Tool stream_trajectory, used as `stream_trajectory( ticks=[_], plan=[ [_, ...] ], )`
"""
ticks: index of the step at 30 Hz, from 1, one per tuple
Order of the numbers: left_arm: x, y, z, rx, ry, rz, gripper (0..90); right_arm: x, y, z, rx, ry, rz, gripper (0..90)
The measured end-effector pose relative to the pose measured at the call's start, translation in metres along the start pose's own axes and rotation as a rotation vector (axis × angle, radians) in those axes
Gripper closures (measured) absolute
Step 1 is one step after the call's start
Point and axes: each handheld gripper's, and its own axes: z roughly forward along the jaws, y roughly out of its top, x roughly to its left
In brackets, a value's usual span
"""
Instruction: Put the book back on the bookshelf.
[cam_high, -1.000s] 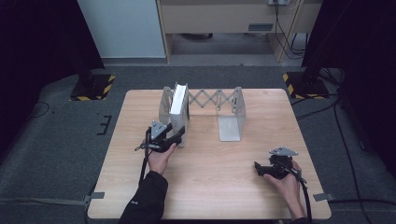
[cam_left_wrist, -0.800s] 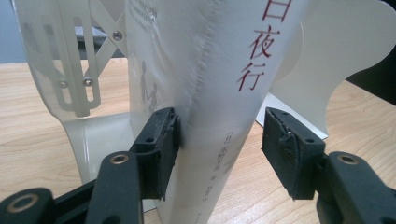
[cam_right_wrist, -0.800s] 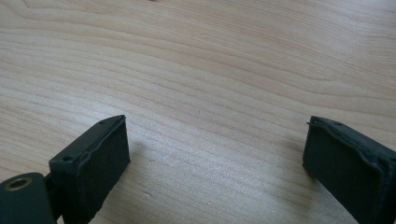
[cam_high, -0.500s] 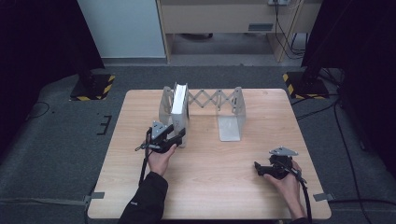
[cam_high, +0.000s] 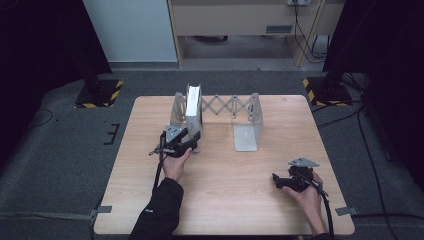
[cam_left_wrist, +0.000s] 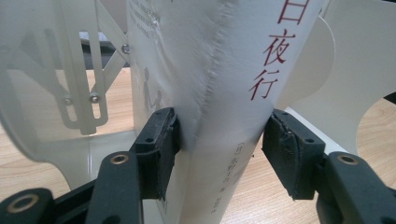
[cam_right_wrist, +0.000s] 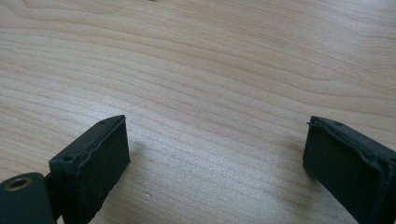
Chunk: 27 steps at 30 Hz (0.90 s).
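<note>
A white book (cam_high: 193, 102) with red characters on its spine (cam_left_wrist: 224, 70) stands upright in the left end of a grey metal extendable book rack (cam_high: 230, 106). My left gripper (cam_high: 191, 138) reaches in from the front and is shut on the book's lower spine, one pad (cam_left_wrist: 161, 140) on each side (cam_left_wrist: 219, 140). My right gripper (cam_high: 278, 181) rests low over the wooden table (cam_high: 240, 200) at the front right. It is open with bare wood between its pads (cam_right_wrist: 215, 154).
The rack's right bookend (cam_high: 247, 127) stands with its flat foot on the table, nothing held in the scissor section. Black stands with yellow-striped bases (cam_high: 97, 92) sit on the floor beyond both far corners.
My left gripper has edged slightly forward toward the rack with the book. The right gripper has not moved.
</note>
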Motion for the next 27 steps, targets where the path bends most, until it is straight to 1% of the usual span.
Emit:
stream_trajectory(
  ticks=[4,7,11,12,14,15,16,18,19,21,22,24,26,27],
  plan=[
    [-0.001,0.0,0.001,0.006,-0.003,0.006,43.0,0.0,0.0,0.0,-0.001,0.0,-0.003,7.4],
    [-0.001,-0.001,-0.005,0.017,-0.004,0.002,43.4,0.0,0.0,0.0,-0.001,0.0,-0.003,7.4],
    [-0.001,-0.006,-0.021,0.044,-0.019,0.015,40.8,0.0,0.0,0.0,-0.001,0.0,-0.003,7.4],
    [-0.001,-0.007,-0.027,0.052,-0.031,0.008,40.3,0.0,0.0,0.0,-0.001,0.0,-0.003,7.4],
    [0.001,-0.01,-0.036,0.071,-0.041,-0.009,38.7,0.0,0.0,0.0,-0.001,0.001,-0.003,7.4],
    [0.002,-0.012,-0.042,0.081,-0.043,-0.021,37.6,0.0,0.0,0.0,-0.001,0.0,-0.003,7.4],
    [0.003,-0.014,-0.047,0.083,-0.05,-0.042,37.2,0.0,0.0,0.0,-0.001,0.0,-0.002,7.4],
    [0.004,-0.018,-0.055,0.104,-0.059,-0.053,35.3,0.0,0.0,0.0,-0.001,0.0,-0.003,7.4],
    [0.005,-0.021,-0.06,0.116,-0.051,-0.051,35.3,0.0,0.0,0.0,-0.001,0.0,-0.003,7.4],
    [0.006,-0.025,-0.066,0.133,-0.051,-0.061,34.8,0.0,0.0,0.0,-0.001,0.001,-0.002,7.4],
    [0.007,-0.028,-0.07,0.145,-0.057,-0.061,34.3,0.0,0.0,0.0,-0.001,0.0,-0.003,7.4],
    [0.007,-0.033,-0.074,0.162,-0.053,-0.048,32.9,0.0,0.0,0.0,-0.002,0.0,-0.003,7.4],
    [0.008,-0.039,-0.079,0.196,-0.063,-0.051,32.0,0.0,0.0,0.0,-0.001,0.001,-0.002,7.4],
    [0.008,-0.041,-0.08,0.205,-0.062,-0.046,31.5,0.0,0.0,0.0,-0.001,0.001,-0.003,7.4]
  ],
)
